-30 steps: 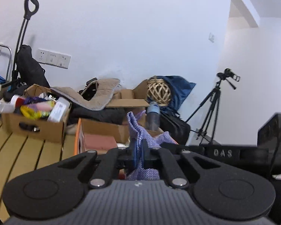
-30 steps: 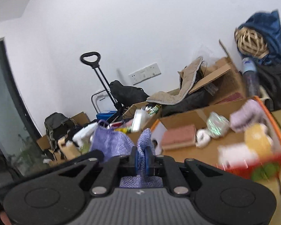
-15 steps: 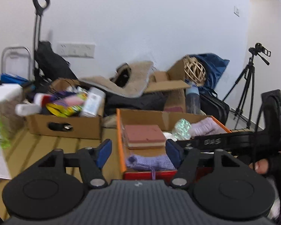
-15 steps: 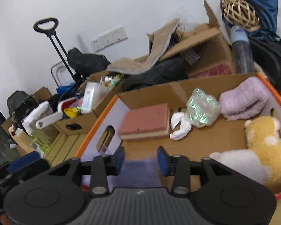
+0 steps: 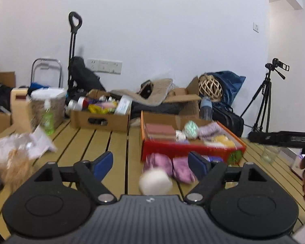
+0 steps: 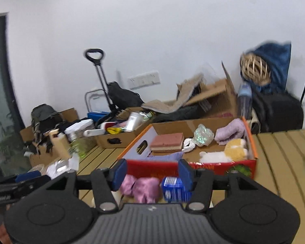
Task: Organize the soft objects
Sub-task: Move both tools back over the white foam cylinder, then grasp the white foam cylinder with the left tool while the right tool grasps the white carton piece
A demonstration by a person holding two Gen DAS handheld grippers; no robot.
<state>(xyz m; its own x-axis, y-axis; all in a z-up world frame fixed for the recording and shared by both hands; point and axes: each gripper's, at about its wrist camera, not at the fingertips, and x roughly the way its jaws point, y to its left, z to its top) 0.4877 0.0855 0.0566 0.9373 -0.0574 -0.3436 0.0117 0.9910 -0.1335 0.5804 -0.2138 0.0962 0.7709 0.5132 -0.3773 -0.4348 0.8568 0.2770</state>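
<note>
The purple knitted cloth (image 6: 166, 156) lies inside the red-fronted cardboard box (image 6: 213, 165), just behind its front wall. The box also holds a pink sponge block (image 6: 166, 140), a lilac towel (image 6: 229, 132) and a yellow-and-white plush toy (image 6: 229, 152). My right gripper (image 6: 152, 171) hovers in front of the box, jaws opening, nothing pressed between them. Below it, pink soft pieces (image 6: 140, 187) and a blue packet (image 6: 172, 187) lie on the table. My left gripper (image 5: 150, 162) is farther back, jaws opening wide and empty, over the pink pieces (image 5: 166, 166) and a white round thing (image 5: 155, 181).
A brown box of bottles (image 5: 99, 118) stands behind left on the slatted wooden table (image 5: 116, 142). A plastic bag and fluffy stuff (image 5: 16, 154) lie at the left, a glass (image 5: 270, 154) at the right. A tripod (image 5: 264, 101) and clutter line the wall.
Both grippers were shut on the purple cloth, holding it up. They let it go into the red box, opened, and drew back from the box.
</note>
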